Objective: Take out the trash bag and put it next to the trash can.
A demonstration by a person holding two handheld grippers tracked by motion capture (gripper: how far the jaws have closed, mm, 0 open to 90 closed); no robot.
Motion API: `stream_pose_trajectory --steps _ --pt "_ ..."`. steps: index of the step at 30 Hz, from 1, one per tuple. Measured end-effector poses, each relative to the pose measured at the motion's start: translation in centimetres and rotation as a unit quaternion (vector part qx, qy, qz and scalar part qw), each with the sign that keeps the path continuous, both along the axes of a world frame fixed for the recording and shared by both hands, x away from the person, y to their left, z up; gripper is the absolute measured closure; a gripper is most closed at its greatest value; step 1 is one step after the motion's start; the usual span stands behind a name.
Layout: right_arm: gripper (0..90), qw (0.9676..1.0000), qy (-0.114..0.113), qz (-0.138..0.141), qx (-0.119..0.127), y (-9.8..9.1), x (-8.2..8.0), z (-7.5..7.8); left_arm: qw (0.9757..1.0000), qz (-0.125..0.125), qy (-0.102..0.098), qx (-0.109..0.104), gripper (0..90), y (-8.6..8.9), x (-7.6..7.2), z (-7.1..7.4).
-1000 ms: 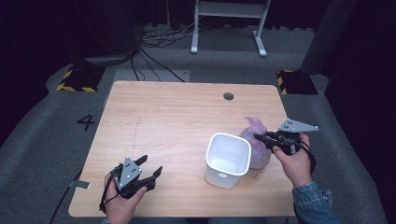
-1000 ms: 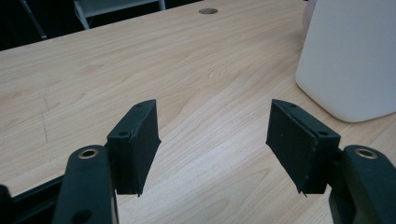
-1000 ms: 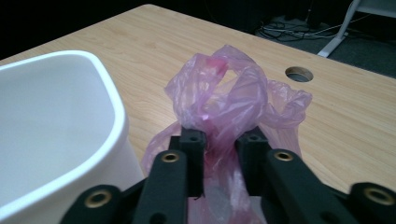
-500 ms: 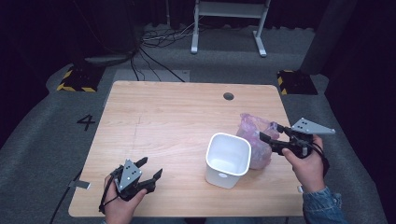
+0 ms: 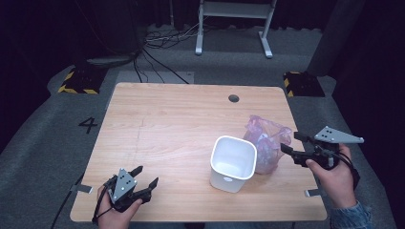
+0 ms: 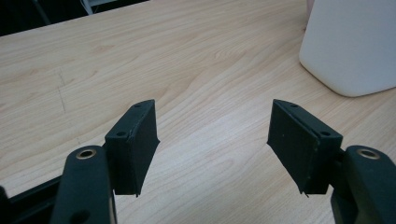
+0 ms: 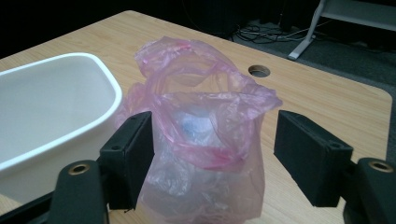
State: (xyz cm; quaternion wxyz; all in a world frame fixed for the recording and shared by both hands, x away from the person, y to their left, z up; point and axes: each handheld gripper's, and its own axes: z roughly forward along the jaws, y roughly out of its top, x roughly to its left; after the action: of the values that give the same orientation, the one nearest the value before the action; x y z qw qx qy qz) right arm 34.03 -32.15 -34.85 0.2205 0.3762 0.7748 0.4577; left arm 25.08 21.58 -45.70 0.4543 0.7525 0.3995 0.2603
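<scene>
A crumpled pink plastic bag [image 5: 265, 138] stands on the wooden table [image 5: 181, 124], touching the right side of a white bin [image 5: 229, 179]. My right gripper [image 5: 289, 142] hovers just right of the bag. Its jaws have just been opening and now stand wide. In the right gripper view the bag [image 7: 205, 116] rises between and beyond the two pads of my right gripper [image 7: 212, 154], which do not press on it, and the bin [image 7: 107, 79] sits at the left. My left gripper [image 5: 147, 175] rests low near the front left edge, open and empty. In the left gripper view my left gripper [image 6: 212, 140] faces bare wood, with the bin [image 6: 350, 46] at the upper right.
A round cable hole [image 5: 233, 98] lies near the table's far edge. Beyond the table stand a white metal frame [image 5: 234, 28], loose cables [image 5: 162, 43] and yellow-striped blocks [image 5: 76, 81] on the dark floor. Bare wood spreads across the table's left and middle.
My right gripper was shut on the pink bag; its jaws have opened and it has drawn back to the right and slightly up. The bag stays beside the bin. The left hand has kept still.
</scene>
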Motion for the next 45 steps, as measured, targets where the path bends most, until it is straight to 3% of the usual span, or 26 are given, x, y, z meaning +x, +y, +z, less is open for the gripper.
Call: stream_pose_trajectory --steps 9,11,13,17,18,25,33,37,43,45 --pt "28.3 0.9999 0.005 -0.012 -0.009 -1.5 -1.1 -0.7 0.9998 -0.005 0.017 0.005 31.6 0.5 0.5 -0.3" --pt "28.0 0.9997 0.007 -0.016 -0.016 -2.0 -1.5 -1.4 0.9995 -0.011 0.027 0.014 31.5 0.8 0.8 -0.7" --pt "27.0 0.9996 0.011 -0.019 -0.018 -2.4 -1.7 -2.0 0.9990 -0.016 0.042 0.010 30.2 1.0 0.9 -1.0" --pt "25.8 0.9992 0.023 -0.024 -0.024 -2.9 -2.0 -3.4 0.9970 -0.040 0.055 0.037 25.7 1.1 1.2 -1.4" --pt "24.5 0.9987 0.031 -0.017 -0.035 -3.2 -2.1 -3.9 0.9967 -0.041 0.060 0.037 25.3 1.1 1.3 -1.6" --pt "23.7 0.9969 0.057 -0.022 -0.050 -4.2 -2.9 -6.4 0.9954 -0.027 0.078 0.049 23.0 1.6 1.8 -2.3" --pt "22.8 0.9954 0.078 -0.028 -0.048 -4.9 -3.1 -8.8 0.9939 -0.010 0.093 0.060 23.9 3.0 2.0 -3.0" --pt "22.8 0.9945 0.087 -0.034 -0.049 -5.0 -3.2 -10.1 0.9912 0.000 0.106 0.079 23.9 3.7 2.2 -3.2" --pt "22.4 0.9928 0.100 -0.038 -0.053 -4.8 -3.3 -11.9 0.9867 -0.012 0.122 0.107 22.2 4.2 2.4 -3.5" --pt "22.2 0.9922 0.105 -0.038 -0.056 -4.7 -3.3 -12.4 0.9869 -0.011 0.122 0.105 20.7 4.3 2.4 -3.7"
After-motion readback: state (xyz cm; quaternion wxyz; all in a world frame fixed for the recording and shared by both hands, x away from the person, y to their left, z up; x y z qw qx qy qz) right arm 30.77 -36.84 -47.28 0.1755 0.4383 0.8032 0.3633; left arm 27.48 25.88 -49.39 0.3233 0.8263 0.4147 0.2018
